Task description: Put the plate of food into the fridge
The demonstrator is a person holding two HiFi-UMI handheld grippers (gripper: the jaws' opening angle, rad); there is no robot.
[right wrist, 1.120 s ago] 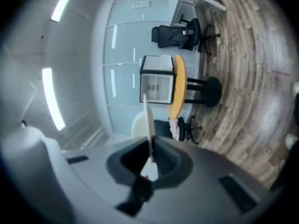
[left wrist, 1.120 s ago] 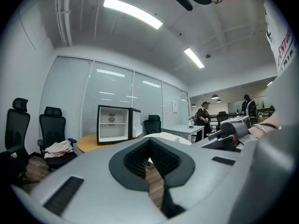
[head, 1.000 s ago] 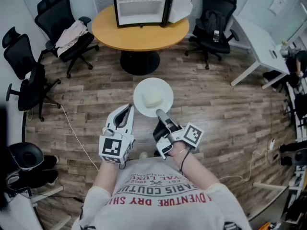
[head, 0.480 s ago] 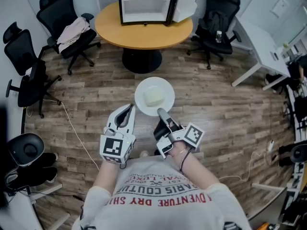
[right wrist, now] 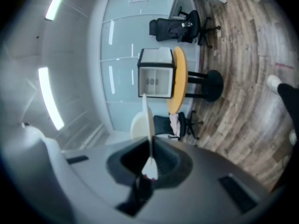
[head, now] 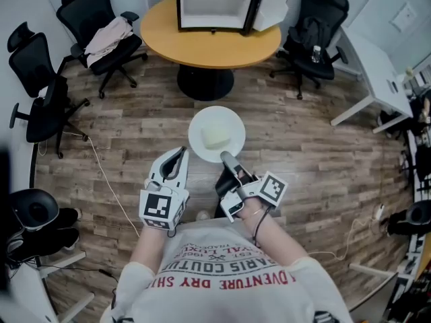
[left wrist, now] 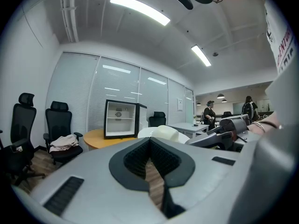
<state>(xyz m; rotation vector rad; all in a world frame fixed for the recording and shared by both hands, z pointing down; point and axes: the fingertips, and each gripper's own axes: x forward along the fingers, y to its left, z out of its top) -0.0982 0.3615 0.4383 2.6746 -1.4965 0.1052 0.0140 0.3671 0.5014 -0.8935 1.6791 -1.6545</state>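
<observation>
Right gripper (head: 227,159): your jaws are closing on the near rim of the plate (head: 197,132), which sits pinched between the pads. The plate is held out in front of you above the wood floor (head: 135,123), roughly level, with the pale block of food (head: 215,138) resting near its middle. Left gripper (head: 180,152): clenched on nothing, its tips meeting, carried just beside the plate without touching it. Over the last second the plate has kept its place relative to both grippers. The round table (head: 202,46) and the fridge (head: 214,5) standing on it have slid up and to the right in the head view. This reads as you turning or stepping while carrying, not as any change in the hold. The fridge door stands open and the cavity faces you, but it remains well apart from the plate, so the transfer is in mid-carry. Note the risk: a hold on one rim alone may let the far edge dip.
</observation>
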